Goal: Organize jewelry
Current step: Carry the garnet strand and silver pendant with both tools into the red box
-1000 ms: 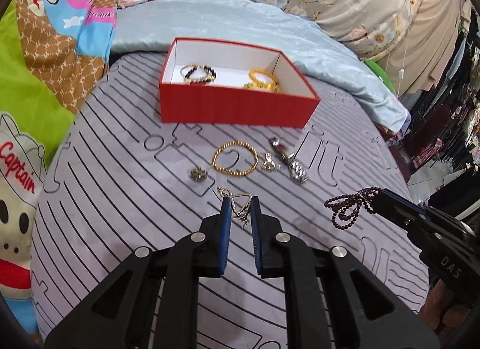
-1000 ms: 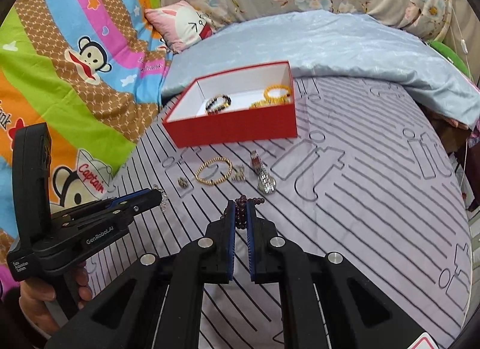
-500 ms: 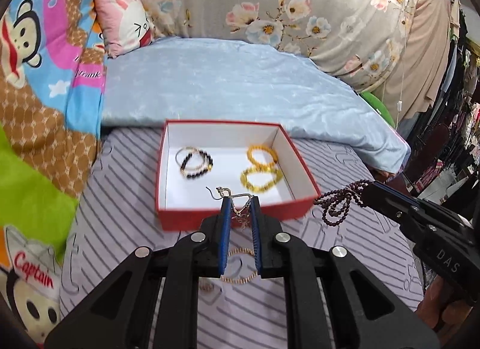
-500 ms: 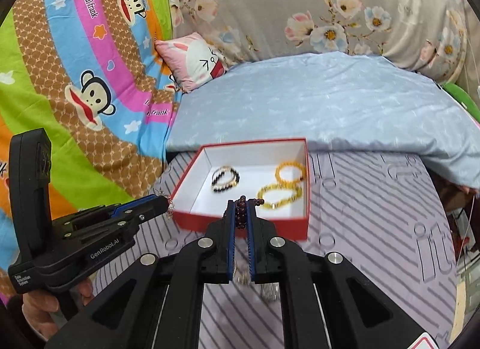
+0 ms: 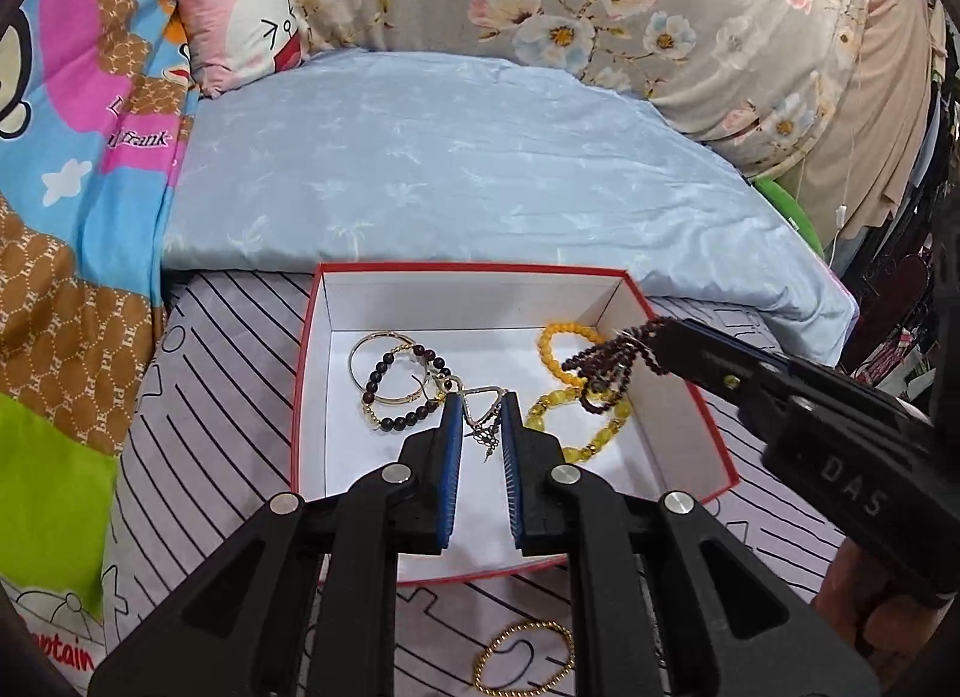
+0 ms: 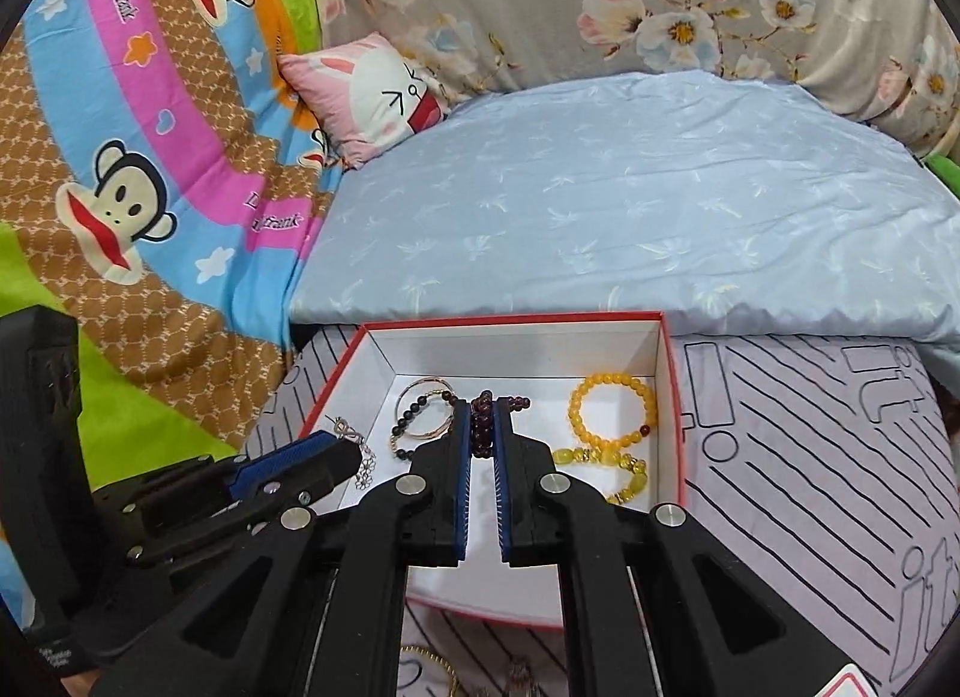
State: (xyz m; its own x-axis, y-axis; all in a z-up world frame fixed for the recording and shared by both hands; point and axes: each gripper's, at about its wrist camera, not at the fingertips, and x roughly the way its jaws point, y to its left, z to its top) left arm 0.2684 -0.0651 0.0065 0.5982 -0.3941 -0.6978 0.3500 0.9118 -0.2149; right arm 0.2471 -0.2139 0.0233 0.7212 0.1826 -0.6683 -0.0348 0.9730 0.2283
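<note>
We have moved both grippers from the striped sheet to over the red box. Our left gripper is nearly closed and pinches a thin gold chain. Our right gripper is closed tight on dark red beads. Farther in lie yellow bracelets.

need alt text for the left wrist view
The left gripper holds a thin chain necklace over an open red box of bracelets on a bed. At right, the right gripper dangles dark beads over it.
</note>
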